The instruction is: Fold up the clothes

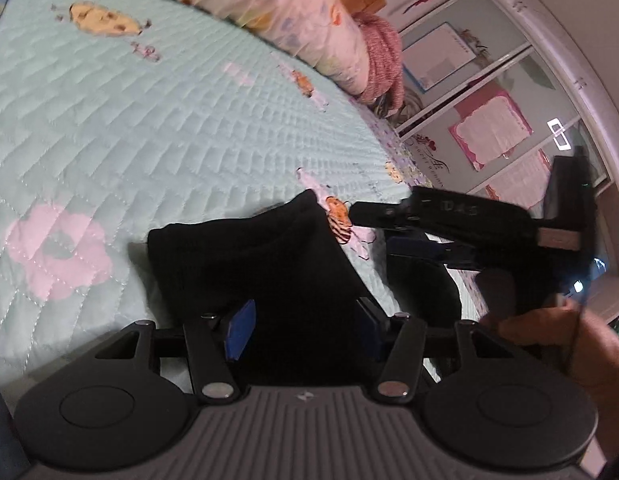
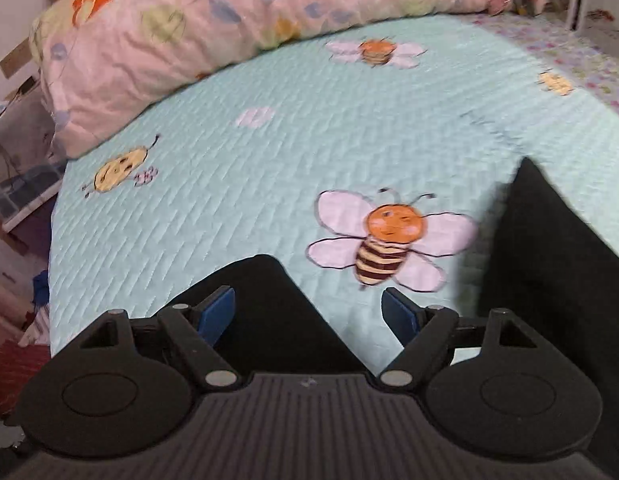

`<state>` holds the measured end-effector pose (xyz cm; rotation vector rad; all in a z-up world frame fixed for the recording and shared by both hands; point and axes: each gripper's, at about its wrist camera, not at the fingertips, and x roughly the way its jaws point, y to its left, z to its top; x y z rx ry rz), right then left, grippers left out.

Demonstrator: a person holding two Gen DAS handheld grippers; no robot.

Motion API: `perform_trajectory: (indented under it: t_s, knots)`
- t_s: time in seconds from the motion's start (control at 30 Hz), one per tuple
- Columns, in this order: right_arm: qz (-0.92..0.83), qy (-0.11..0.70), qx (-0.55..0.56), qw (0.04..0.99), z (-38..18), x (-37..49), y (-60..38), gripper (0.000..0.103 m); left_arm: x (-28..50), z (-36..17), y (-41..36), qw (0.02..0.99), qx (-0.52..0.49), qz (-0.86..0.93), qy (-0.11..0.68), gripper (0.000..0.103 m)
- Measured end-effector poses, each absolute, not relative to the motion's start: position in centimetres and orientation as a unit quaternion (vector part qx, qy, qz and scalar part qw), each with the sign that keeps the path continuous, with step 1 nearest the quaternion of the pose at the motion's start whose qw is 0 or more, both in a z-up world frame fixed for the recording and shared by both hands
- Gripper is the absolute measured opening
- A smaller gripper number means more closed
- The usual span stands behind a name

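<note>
Two grippers work over a pale green quilted bedspread (image 2: 269, 168) printed with bees and flowers, on which a black garment (image 1: 261, 264) lies spread. Taking the large bee print (image 2: 383, 240) as the landmark: in the right wrist view one black part of the garment lies just below and to the left of the bee, and another black part rises at the bee's right, near the frame edge. The right gripper (image 2: 309, 312) hovers just below the bee with its blue pads wide apart; its left pad is over the black cloth and its right pad over bare bedspread, neither pressing on anything. In the left wrist view the left gripper (image 1: 305, 332) stands about half open over the garment, the dark cloth lying between its pads, but whether the pads press it I cannot tell. A pink floral pillow (image 2: 213, 28) lies along the bedspread's far edge, well beyond the bee.
</note>
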<state>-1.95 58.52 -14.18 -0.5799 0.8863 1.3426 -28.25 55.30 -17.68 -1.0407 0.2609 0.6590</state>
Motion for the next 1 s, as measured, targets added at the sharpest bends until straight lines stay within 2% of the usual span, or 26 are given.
perform_trajectory:
  t_s: [0.1, 0.13, 0.17, 0.2, 0.3, 0.33, 0.47, 0.53, 0.63, 0.7, 0.77, 0.83, 0.93, 1.0]
  knots:
    - [0.557, 0.413, -0.282, 0.664, -17.3, -1.6, 60.8, 0.080, -28.0, -18.2, 56.1, 0.803, -0.488, 0.310, 0.143, 0.054]
    - [0.532, 0.420, -0.309, 0.667, -18.8, -1.6, 61.5, 0.084, -28.1, -18.3, 56.3, 0.801, -0.493, 0.310, 0.141, 0.054]
    - [0.522, 0.418, -0.317, 0.673, -19.3, -1.6, 61.7, 0.095, -28.4, -18.5, 56.5, 0.799, -0.498, 0.310, 0.135, 0.053]
    - [0.521, 0.411, -0.314, 0.679, -19.3, -1.6, 61.6, 0.097, -28.6, -18.5, 56.6, 0.796, -0.503, 0.310, 0.129, 0.053]
    - [0.522, 0.392, -0.299, 0.696, -18.7, -1.7, 60.9, 0.094, -29.3, -18.5, 56.9, 0.790, -0.517, 0.310, 0.111, 0.054]
    - [0.528, 0.386, -0.288, 0.700, -17.9, -1.8, 60.3, 0.088, -29.4, -18.1, 56.7, 0.796, -0.512, 0.307, 0.102, 0.055]
    - [0.588, 0.375, -0.242, 0.675, -15.2, -2.2, 58.4, 0.087, -29.7, -16.9, 56.1, 0.818, -0.487, 0.298, 0.063, 0.061]
    - [0.622, 0.359, -0.251, 0.649, -14.8, -3.1, 58.6, 0.087, -29.8, -16.5, 55.9, 0.825, -0.474, 0.304, 0.052, 0.068]
    - [0.635, 0.351, -0.304, 0.617, -15.9, -5.0, 60.4, 0.083, -29.6, -17.7, 56.8, 0.803, -0.493, 0.327, 0.072, 0.066]
    - [0.618, 0.352, -0.346, 0.612, -17.6, -6.3, 62.1, 0.083, -29.6, -18.5, 57.6, 0.792, -0.509, 0.328, 0.083, 0.062]
    - [0.597, 0.369, -0.346, 0.623, -18.9, -6.5, 63.3, 0.098, -29.4, -18.3, 57.5, 0.797, -0.497, 0.332, 0.087, 0.061]
    - [0.587, 0.380, -0.332, 0.633, -19.2, -6.0, 63.6, 0.101, -29.3, -18.2, 57.4, 0.801, -0.488, 0.336, 0.092, 0.061]
    - [0.594, 0.390, -0.318, 0.628, -19.0, -5.3, 63.3, 0.101, -29.3, -18.3, 57.5, 0.800, -0.487, 0.338, 0.093, 0.061]
    - [0.613, 0.390, -0.310, 0.614, -18.7, -5.0, 62.8, 0.094, -29.3, -18.3, 57.5, 0.801, -0.484, 0.339, 0.094, 0.061]
